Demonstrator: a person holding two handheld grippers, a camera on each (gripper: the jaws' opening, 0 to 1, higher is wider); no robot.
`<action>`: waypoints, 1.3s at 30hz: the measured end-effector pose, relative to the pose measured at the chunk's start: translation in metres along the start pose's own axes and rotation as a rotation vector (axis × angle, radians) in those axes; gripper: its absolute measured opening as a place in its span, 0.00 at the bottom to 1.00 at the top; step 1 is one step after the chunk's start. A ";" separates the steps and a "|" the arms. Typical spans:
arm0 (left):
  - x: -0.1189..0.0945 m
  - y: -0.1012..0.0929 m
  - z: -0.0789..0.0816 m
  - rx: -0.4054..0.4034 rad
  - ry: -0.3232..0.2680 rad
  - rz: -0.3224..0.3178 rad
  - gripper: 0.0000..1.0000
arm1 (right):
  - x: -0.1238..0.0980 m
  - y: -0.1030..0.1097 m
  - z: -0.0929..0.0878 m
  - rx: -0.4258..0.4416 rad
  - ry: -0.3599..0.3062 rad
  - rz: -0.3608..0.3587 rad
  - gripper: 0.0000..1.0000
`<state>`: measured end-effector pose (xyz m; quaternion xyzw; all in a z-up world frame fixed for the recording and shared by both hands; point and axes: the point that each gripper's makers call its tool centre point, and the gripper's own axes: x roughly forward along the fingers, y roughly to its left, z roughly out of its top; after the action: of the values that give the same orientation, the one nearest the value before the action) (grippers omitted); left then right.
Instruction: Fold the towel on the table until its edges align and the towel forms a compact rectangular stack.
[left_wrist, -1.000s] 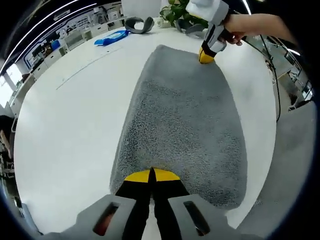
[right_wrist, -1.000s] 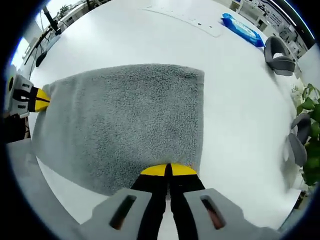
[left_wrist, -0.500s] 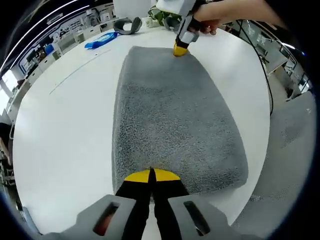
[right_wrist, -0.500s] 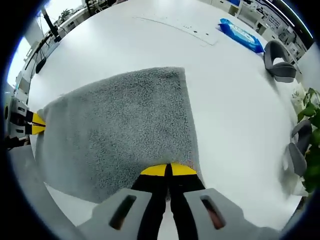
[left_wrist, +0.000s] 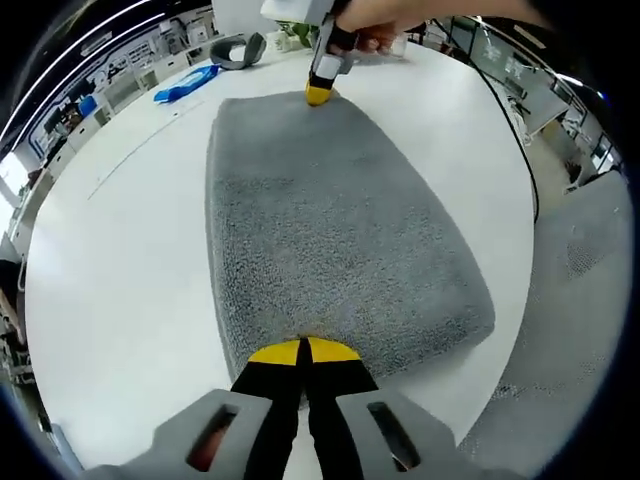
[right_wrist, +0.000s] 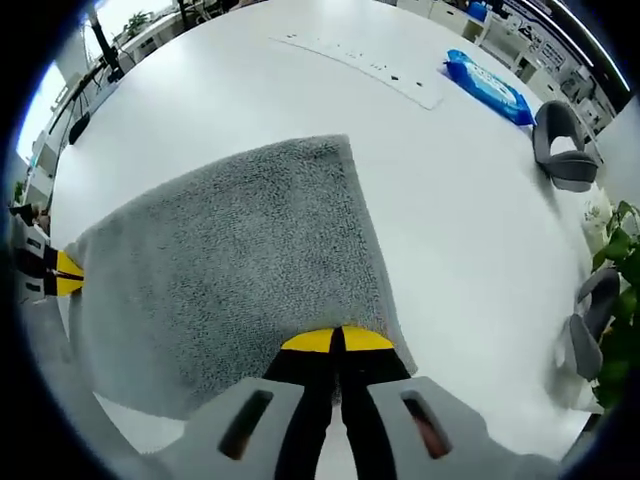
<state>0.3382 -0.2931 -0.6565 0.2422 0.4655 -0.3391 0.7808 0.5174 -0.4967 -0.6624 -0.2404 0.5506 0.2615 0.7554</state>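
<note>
A grey towel (left_wrist: 330, 220) lies spread on the white table (left_wrist: 120, 250), seen again as the towel (right_wrist: 230, 270) in the right gripper view. My left gripper (left_wrist: 304, 350) is shut on the towel's near edge, its yellow tips pressed together on the cloth. My right gripper (right_wrist: 338, 340) is shut on the opposite edge. The right gripper (left_wrist: 320, 92) appears at the towel's far end in the left gripper view, held by a hand. The left gripper (right_wrist: 62, 275) shows at the towel's left end in the right gripper view.
A blue packet (left_wrist: 185, 82) and a grey object (left_wrist: 232, 50) lie at the far side of the table; the packet (right_wrist: 490, 80) and grey pieces (right_wrist: 565, 135) show too. A green plant (right_wrist: 620, 300) stands at the right. A black cable (left_wrist: 510, 120) trails near the table edge.
Both grippers have carried the towel sideways across the table, and both views have swung with them. The towel stays taut between the shut jaws.
</note>
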 end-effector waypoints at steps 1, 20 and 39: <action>0.000 0.000 0.000 0.000 -0.001 -0.001 0.00 | 0.000 0.000 0.001 -0.001 0.000 -0.001 0.00; 0.004 -0.014 0.011 0.016 -0.033 -0.034 0.00 | 0.009 -0.010 0.028 -0.030 -0.026 -0.004 0.00; 0.013 -0.022 0.029 0.059 -0.085 -0.062 0.01 | 0.013 -0.016 0.053 -0.101 -0.009 -0.024 0.00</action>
<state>0.3424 -0.3319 -0.6564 0.2358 0.4291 -0.3866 0.7815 0.5684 -0.4726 -0.6592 -0.2839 0.5303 0.2809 0.7479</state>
